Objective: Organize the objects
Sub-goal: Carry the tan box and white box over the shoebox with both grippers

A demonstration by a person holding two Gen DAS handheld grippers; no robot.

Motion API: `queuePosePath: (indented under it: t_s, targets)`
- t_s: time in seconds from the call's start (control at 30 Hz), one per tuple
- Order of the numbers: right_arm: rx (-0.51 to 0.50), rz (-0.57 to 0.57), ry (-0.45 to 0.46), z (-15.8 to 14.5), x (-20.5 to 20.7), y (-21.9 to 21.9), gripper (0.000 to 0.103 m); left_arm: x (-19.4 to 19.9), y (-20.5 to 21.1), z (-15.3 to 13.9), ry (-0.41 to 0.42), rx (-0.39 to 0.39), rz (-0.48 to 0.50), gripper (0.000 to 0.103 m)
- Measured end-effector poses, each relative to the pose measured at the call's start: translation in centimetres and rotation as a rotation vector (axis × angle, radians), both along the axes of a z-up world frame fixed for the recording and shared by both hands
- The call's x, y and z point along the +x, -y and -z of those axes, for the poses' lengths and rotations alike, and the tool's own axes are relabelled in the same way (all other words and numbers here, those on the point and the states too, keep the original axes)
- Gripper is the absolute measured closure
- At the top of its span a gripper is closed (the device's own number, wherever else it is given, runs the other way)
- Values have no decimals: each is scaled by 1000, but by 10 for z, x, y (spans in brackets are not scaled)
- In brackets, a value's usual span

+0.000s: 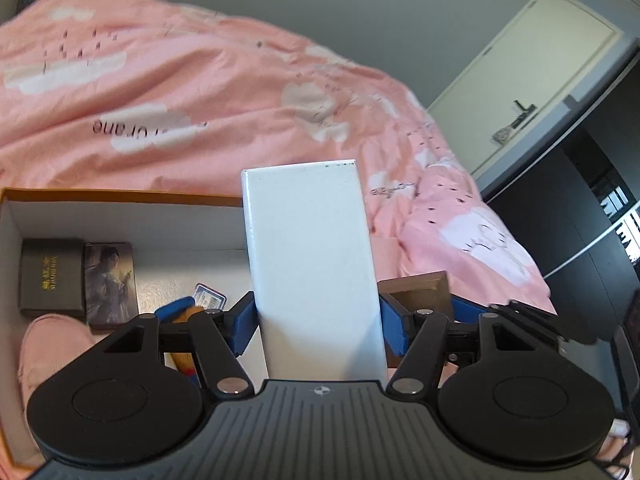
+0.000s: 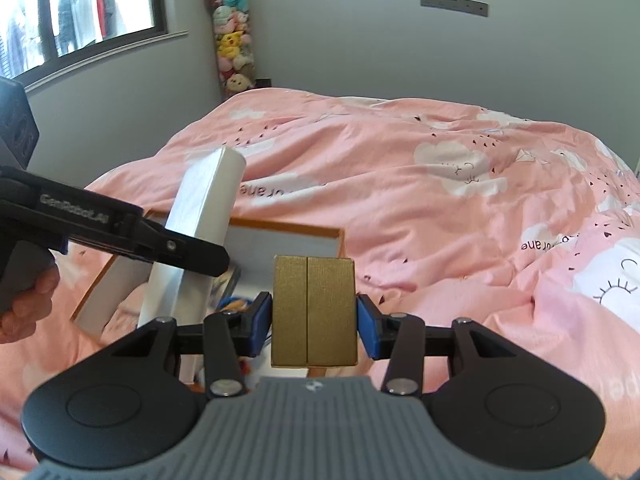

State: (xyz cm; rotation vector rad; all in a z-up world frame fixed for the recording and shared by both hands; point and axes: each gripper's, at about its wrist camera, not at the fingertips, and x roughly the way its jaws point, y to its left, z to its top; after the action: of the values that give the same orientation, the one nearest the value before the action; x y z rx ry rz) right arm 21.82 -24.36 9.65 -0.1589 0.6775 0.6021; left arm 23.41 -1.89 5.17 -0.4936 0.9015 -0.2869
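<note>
Beyond both sets of jaws I saw the pink quilt (image 2: 420, 184) covering the bed, rumpled and printed with white clouds. Just below and ahead of my left jaws sat the open cardboard box (image 1: 120, 196), orange on the outside and white inside, resting on that quilt. To the left of those jaws, inside it, lay a black case (image 1: 52, 274) touching a picture card (image 1: 112, 284), with a pink cloth (image 1: 52, 344) nearer me and a small packet (image 1: 210, 298) just off the left finger. Something blue and orange lay under the left finger, too hidden for me to name.

My left gripper (image 1: 318, 322) was pinching the white box (image 1: 312, 264) between its blue pads, the box standing up long-ways away from the jaws and blocking the middle of the open box from view. From the right camera that white box leaned over the open box's left part, held clear above it, and a hand (image 2: 28, 304) gripped the left tool's handle.

My right gripper (image 2: 314, 326) was pinching the gold box (image 2: 313, 312), a seam running down its face, its far edge reaching toward the open box's near right corner. Both tools pointed downward at a slant over the bed.
</note>
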Motion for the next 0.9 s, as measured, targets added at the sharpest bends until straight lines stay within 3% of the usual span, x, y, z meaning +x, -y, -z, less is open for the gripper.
queuePosePath:
  t_s: [0.27,0.43,0.7,0.9]
  targets:
    - [-20,53,15,21,45,-6,56,60,12,53,-132,-5,7,31]
    - [-23,61,-24,38,62,-1,56,85,20,80,-197,49,12,31]
    - [-14,42,-57,53,76,-2,56,105,21,119,-324,81,19,31]
    - [-24,31,-77,59,80,-4,56,110,13,129,-349,51,9,33]
